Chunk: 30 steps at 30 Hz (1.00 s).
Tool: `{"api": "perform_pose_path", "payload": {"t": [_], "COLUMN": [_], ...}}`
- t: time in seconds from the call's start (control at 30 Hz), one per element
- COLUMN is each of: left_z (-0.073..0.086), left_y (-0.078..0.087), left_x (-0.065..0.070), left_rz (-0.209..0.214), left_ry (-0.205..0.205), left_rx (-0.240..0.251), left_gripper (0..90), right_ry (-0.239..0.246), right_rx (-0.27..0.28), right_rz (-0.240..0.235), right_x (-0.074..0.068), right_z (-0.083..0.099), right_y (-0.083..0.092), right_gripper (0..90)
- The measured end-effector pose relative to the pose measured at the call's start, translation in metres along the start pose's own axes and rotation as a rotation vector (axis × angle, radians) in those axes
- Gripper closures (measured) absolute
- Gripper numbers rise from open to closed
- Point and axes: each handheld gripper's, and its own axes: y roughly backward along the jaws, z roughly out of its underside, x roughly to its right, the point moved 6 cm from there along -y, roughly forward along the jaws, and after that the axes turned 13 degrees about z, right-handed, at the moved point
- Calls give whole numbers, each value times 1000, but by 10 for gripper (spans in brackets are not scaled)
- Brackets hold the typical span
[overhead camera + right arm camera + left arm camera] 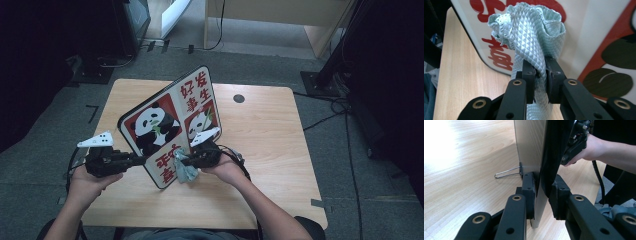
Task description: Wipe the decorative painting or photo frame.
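A panda picture board [170, 125] with red characters stands tilted on the wooden table [270, 135]. My left gripper [141, 160] is shut on its lower left edge. In the left gripper view the pads [528, 192] press both faces of the board [530, 145], whose grey back carries a wire stand [507, 172]. My right gripper [182, 161] is shut on a pale green cloth [186, 171], which touches the board's front near the bottom. In the right gripper view the bunched cloth [534, 32] rises from the closed jaws [539, 72] against the printed board [584, 30].
A round hole [239, 98] sits in the table behind the board. Cables [330, 117] run over the floor at the right. Dark equipment stands at the left [95, 45], and a wooden piece of furniture [280, 20] beyond the table. The right hand with its gripper [574, 145] shows behind the board.
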Motion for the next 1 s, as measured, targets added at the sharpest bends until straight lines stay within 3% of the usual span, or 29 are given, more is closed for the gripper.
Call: {"api": "perform_pose_path", "payload": {"t": [0.5, 1.0], "left_z": [0, -1], "left_y": [0, 0], "left_x": [-1, -1], "left_rz": [4, 8], "left_ry": [2, -2], "left_rx": [3, 8], "left_gripper": [763, 746], "right_ry": [-23, -17], "right_rx": [4, 40], "right_rz": [34, 3], "right_x": [11, 3], "right_z": [-1, -15], "right_y": [5, 18], "right_gripper": [802, 808]}}
